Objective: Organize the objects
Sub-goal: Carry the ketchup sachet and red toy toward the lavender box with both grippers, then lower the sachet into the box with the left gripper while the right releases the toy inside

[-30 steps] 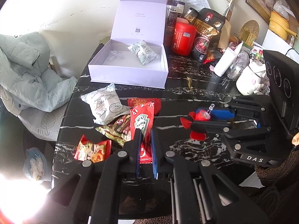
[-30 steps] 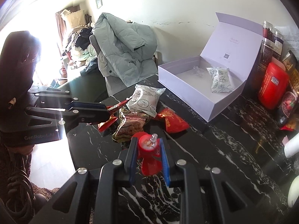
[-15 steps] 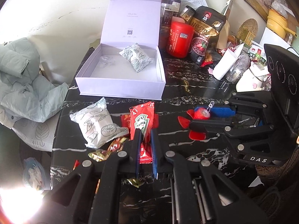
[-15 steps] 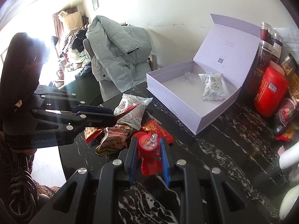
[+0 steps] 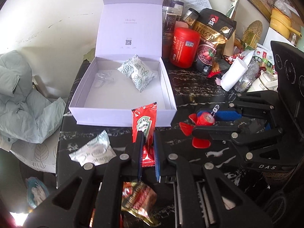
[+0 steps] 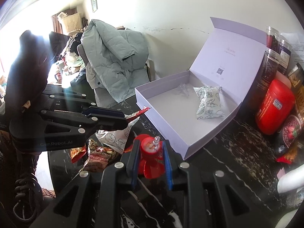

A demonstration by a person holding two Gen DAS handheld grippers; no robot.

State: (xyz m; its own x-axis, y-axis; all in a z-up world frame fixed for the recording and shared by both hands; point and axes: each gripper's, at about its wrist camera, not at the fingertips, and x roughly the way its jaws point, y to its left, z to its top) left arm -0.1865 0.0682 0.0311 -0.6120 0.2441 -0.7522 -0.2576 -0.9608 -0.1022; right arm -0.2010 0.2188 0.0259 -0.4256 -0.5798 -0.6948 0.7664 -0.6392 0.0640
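Both tools loaded, short of the open lilac cardboard box (image 5: 121,116).
We saw the left tool (image 5: 147,144) clamped on a red foil ketchup sachet (image 5: 144,122) and the right tool (image 6: 150,152) clamped on a red plastic propeller toy (image 6: 151,158); we judged the limp sachet could snag the box's near wall.

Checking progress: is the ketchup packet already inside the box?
No, the ketchup packet is clamped in the left gripper, short of the box.

I see a black marbled worktop (image 5: 199,87) against a scuffed white wall (image 5: 57,19), a jacket-draped chair (image 6: 114,60), bright window glare (image 6: 11,38).
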